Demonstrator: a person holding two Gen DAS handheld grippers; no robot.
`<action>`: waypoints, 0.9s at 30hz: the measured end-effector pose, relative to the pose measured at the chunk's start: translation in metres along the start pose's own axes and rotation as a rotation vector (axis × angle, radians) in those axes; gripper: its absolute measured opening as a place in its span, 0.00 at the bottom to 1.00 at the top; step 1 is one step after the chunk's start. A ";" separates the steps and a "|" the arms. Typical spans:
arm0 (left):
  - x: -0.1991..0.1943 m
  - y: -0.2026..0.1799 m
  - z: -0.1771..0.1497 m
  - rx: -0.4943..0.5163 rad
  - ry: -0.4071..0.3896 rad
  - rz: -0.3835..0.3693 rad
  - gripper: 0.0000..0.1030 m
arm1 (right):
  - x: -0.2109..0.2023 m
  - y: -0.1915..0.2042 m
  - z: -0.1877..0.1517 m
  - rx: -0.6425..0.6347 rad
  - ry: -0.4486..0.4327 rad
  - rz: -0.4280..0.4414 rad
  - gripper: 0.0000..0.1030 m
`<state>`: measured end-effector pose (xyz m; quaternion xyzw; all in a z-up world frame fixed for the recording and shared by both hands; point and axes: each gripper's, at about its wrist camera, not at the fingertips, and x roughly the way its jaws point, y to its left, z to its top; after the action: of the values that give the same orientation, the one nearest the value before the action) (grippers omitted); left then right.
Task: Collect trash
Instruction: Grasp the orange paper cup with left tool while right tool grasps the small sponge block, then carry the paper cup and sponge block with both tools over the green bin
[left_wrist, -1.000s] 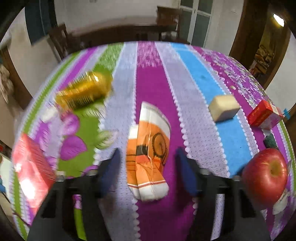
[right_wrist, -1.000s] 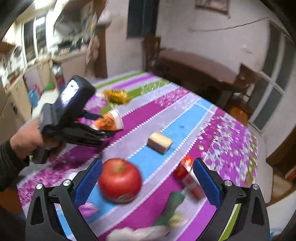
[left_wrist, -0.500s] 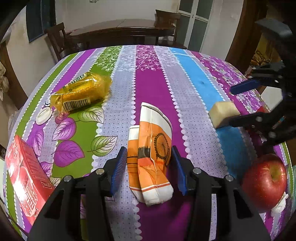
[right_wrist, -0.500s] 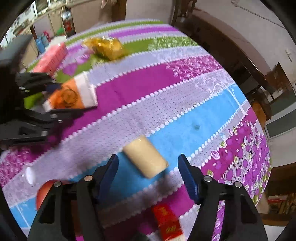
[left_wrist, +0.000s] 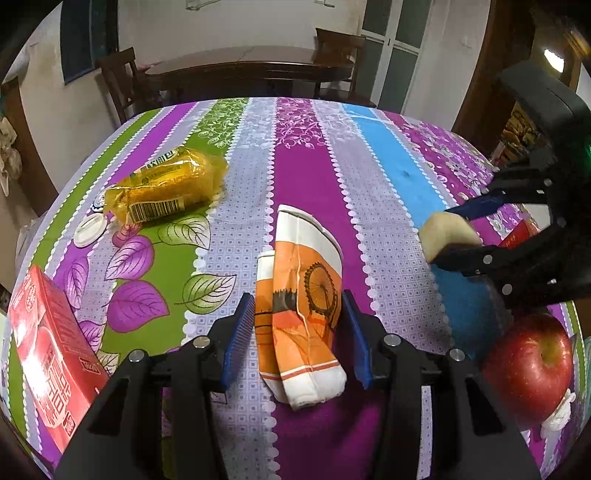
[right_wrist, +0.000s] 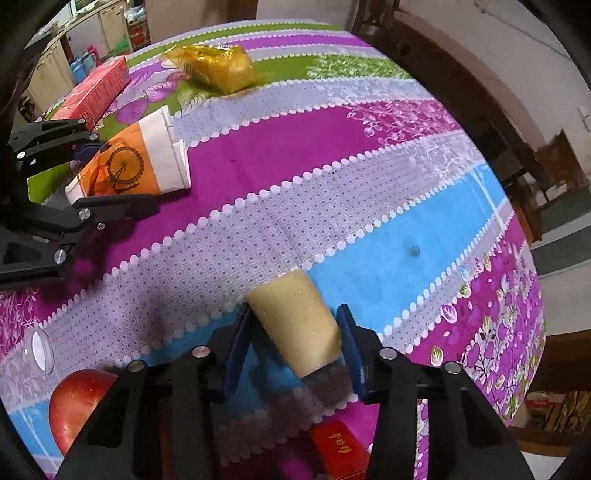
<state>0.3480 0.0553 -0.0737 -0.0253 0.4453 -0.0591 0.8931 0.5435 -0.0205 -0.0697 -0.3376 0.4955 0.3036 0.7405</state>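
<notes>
The crushed paper cup (left_wrist: 301, 306) lay on the table (left_wrist: 303, 147) between the left gripper (left_wrist: 300, 339) jaws, clenched against its sides. The right gripper (right_wrist: 293, 343) jaws had just been closing and pressed the beige sponge block (right_wrist: 295, 325) between them.

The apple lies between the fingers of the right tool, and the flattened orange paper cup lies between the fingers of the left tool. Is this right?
Not quite. The right tool has the beige block between its fingers, not the apple, which lies off to the side, as the right wrist view shows. The flattened orange paper cup does lie between the fingers of the left tool.
</notes>
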 end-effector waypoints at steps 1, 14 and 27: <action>-0.003 -0.001 0.000 0.002 -0.016 0.005 0.44 | -0.005 0.002 -0.003 0.014 -0.023 -0.008 0.39; -0.090 -0.030 -0.023 -0.013 -0.319 0.109 0.44 | -0.140 0.047 -0.080 0.400 -0.482 -0.240 0.39; -0.164 -0.075 -0.080 -0.003 -0.505 0.094 0.44 | -0.207 0.153 -0.193 0.658 -0.747 -0.460 0.39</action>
<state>0.1806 0.0027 0.0152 -0.0199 0.2087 -0.0087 0.9777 0.2538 -0.1093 0.0402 -0.0571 0.1810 0.0619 0.9799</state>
